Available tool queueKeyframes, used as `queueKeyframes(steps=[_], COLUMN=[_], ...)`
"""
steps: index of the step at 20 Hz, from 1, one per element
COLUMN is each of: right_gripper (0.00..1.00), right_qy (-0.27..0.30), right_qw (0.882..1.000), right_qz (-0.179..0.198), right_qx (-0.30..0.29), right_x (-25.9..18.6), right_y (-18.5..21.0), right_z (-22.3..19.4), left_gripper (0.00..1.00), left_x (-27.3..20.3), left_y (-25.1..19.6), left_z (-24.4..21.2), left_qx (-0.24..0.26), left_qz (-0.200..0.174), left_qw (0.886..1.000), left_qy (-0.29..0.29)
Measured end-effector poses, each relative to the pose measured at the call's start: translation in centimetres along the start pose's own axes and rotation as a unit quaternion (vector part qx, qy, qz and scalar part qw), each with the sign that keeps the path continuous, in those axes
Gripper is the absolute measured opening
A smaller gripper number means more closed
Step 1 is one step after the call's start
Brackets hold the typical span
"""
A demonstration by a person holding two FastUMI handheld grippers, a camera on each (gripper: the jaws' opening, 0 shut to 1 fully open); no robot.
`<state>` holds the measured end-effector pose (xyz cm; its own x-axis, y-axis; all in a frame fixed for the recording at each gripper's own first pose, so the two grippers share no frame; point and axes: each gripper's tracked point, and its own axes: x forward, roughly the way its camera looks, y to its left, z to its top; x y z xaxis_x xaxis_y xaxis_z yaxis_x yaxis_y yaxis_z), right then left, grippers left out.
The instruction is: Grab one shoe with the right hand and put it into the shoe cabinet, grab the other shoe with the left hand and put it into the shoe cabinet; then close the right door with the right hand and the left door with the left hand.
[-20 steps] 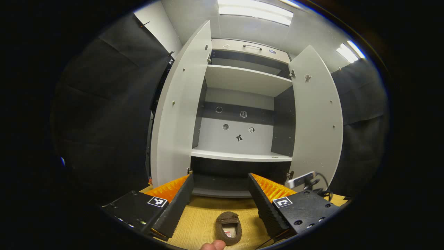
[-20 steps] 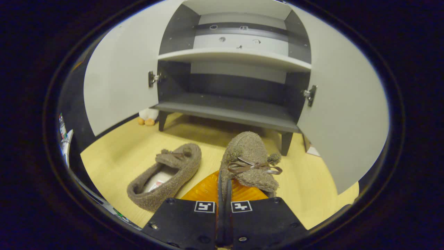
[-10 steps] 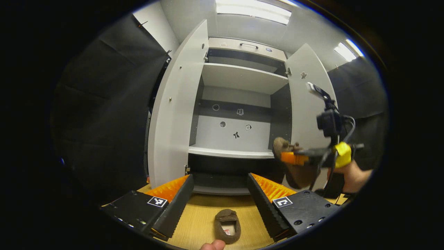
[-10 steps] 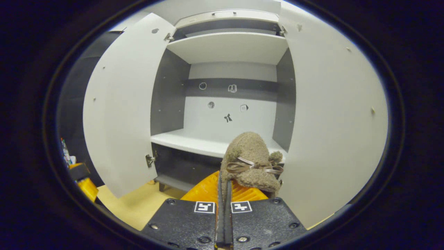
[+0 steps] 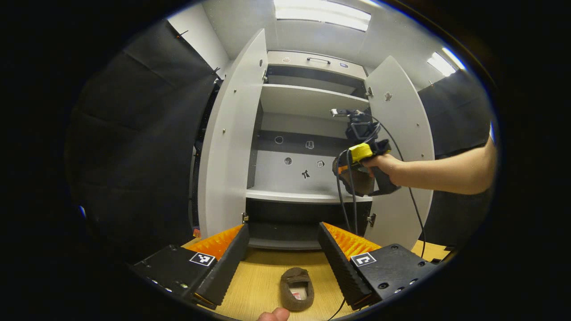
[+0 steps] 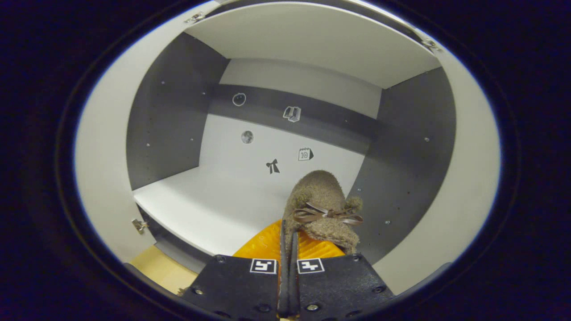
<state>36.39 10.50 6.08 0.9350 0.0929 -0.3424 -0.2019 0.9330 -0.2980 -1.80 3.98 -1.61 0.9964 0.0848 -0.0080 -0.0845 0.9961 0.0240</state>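
Note:
A brown fuzzy shoe with a ribbon bow (image 6: pixel 321 205) is pinched at its heel edge by my right gripper (image 6: pixel 287 232), which is shut on it. It hangs just above the white middle shelf (image 6: pixel 214 209) of the shoe cabinet, at the shelf's right side. From the left gripper view, the right gripper (image 5: pixel 345 171) and its shoe (image 5: pixel 357 185) are at the cabinet (image 5: pixel 308 100) opening, held by a hand. The other shoe (image 5: pixel 296 289) lies on the wooden floor (image 5: pixel 258 281), below and between my left gripper's (image 5: pixel 283 229) wide open fingers.
Both cabinet doors stand open, the left door (image 5: pixel 227 147) and the right door (image 5: pixel 397 133). A person's bare forearm (image 5: pixel 446 171) reaches in from the right, with cables hanging from the gripper. A lower shelf (image 5: pixel 281 236) sits near the floor. A fingertip (image 5: pixel 273 315) shows at the bottom edge.
My right gripper has carried its shoe up and forward from the cabinet front into the middle compartment, above the shelf. The left gripper has stayed nearly still and open above the floor shoe.

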Motion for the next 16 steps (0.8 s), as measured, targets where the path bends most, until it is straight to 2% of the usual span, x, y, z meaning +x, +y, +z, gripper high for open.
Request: queueKeyframes(steps=[3,7,10,12,13,14,16], right_gripper=[0.04,0.04,0.04,0.08,0.12,0.10,0.14], right_qy=[0.046,0.104,0.114,0.109,0.107,0.109,0.113], right_qw=[0.999,0.994,0.993,0.994,0.994,0.994,0.993], right_qz=[0.002,0.007,0.003,0.000,-0.002,0.000,0.002], right_qx=[0.011,0.010,0.015,0.020,0.020,0.018,0.017], right_x=[3.1,5.4,6.7,7.1,7.2,7.1,7.1], right_y=[0.3,1.3,1.8,1.7,1.7,1.6,1.6], right_z=[-0.1,-2.6,-3.3,-3.3,-3.2,-3.2,-3.5], left_gripper=[0.94,0.94,0.94,0.94,0.99,0.94,0.94], left_x=[-0.2,0.0,-0.1,-0.1,-0.1,0.0,0.1], left_y=[0.9,2.1,2.5,2.8,2.9,2.9,2.8], left_z=[-0.8,-1.1,-1.0,-1.0,-1.1,-1.2,-1.2], left_qx=[0.000,-0.002,0.002,0.003,0.002,0.000,-0.002], left_qz=[0.012,0.026,0.032,0.037,0.039,0.039,0.037], left_qw=[1.000,0.999,0.999,0.999,0.999,0.999,0.999], left_qy=[0.013,0.018,0.019,0.018,0.018,0.020,0.020])
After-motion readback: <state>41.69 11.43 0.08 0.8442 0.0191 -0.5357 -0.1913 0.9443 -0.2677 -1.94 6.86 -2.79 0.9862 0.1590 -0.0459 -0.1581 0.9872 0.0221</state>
